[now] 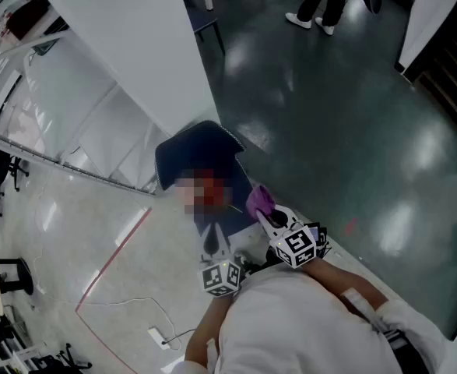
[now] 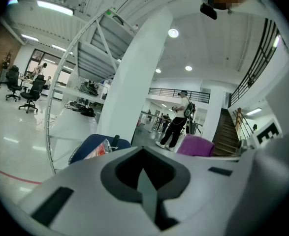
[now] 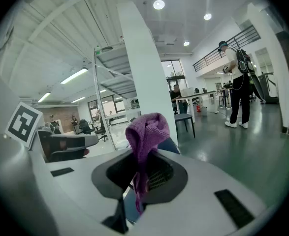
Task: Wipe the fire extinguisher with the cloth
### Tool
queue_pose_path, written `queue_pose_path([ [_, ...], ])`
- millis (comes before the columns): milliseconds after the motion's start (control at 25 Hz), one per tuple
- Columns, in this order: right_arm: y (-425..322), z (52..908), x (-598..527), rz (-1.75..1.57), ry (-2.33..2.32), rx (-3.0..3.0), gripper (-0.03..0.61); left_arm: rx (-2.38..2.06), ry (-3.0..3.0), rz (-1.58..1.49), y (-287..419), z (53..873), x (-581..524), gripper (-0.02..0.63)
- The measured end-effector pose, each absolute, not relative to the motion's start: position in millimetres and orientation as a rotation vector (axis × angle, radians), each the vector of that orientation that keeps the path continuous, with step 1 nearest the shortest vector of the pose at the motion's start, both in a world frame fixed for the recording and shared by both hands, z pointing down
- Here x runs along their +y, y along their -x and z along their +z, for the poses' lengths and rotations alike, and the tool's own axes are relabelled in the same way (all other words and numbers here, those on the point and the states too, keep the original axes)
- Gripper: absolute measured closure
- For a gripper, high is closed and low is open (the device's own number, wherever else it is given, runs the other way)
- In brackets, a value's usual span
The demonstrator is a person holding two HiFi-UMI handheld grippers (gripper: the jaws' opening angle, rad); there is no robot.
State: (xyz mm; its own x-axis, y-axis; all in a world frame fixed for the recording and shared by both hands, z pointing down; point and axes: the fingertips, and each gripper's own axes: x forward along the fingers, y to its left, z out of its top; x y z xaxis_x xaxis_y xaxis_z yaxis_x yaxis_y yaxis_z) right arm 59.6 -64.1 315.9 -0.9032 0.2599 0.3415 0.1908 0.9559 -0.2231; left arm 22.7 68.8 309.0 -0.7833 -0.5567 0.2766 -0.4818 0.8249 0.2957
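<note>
While right gripper [image 3: 139, 181] clamps crumpled purple cloth [image 3: 145, 132] at frame centre and left gripper [image 2: 145, 181] sits closed, empty, press cloth flat onto red fire extinguisher [image 1: 219, 192], wiping firmly.

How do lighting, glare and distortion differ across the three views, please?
Head view: dim overall, with pale glare patches on the dark floor. Left gripper view: strong fisheye bending the white pillar, dark corners, bright ceiling lights. Right gripper view: same fisheye; the purple cloth reads sharp.
</note>
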Motion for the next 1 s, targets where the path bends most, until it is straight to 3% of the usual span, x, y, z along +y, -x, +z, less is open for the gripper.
queue_pose_path([
  [760,-31.5,341.7,-72.2,0.271,0.345,-2.710,0.531,-2.681,-0.750,-0.338,1.8,312.4,57.9,0.609],
  [1000,4.3,410.5,-87.4,0.213,0.348,-2.648,0.531,-2.703,-0.737,-0.319,18.9,326.9,53.5,0.609],
])
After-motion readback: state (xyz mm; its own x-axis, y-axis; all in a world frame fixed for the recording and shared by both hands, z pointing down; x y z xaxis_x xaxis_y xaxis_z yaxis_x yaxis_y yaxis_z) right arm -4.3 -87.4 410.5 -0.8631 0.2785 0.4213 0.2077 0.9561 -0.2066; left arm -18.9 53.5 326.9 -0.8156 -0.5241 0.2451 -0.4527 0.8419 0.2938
